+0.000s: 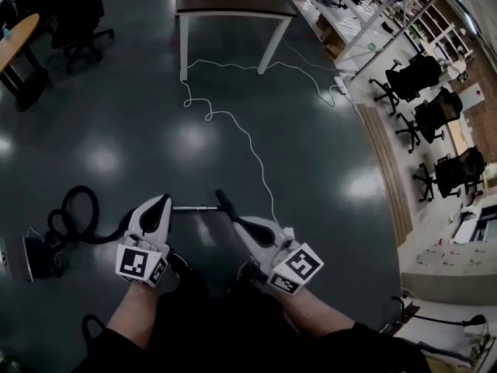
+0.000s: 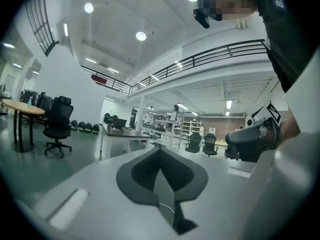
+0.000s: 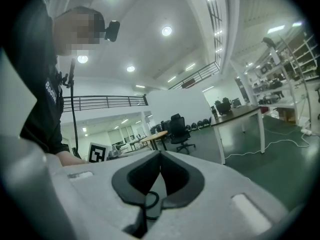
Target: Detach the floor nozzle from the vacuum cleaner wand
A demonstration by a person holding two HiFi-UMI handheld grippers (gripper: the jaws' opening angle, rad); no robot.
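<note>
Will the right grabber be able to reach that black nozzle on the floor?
Probably yes. The right gripper hangs close to the floor nozzle in the head view, and nothing shows between them. Its jaws are shut, though, so they would need to open first.

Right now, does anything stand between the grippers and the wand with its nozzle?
Nothing visible does: the wand and nozzle lie on the floor just beyond the left gripper and right gripper, both empty.
</note>
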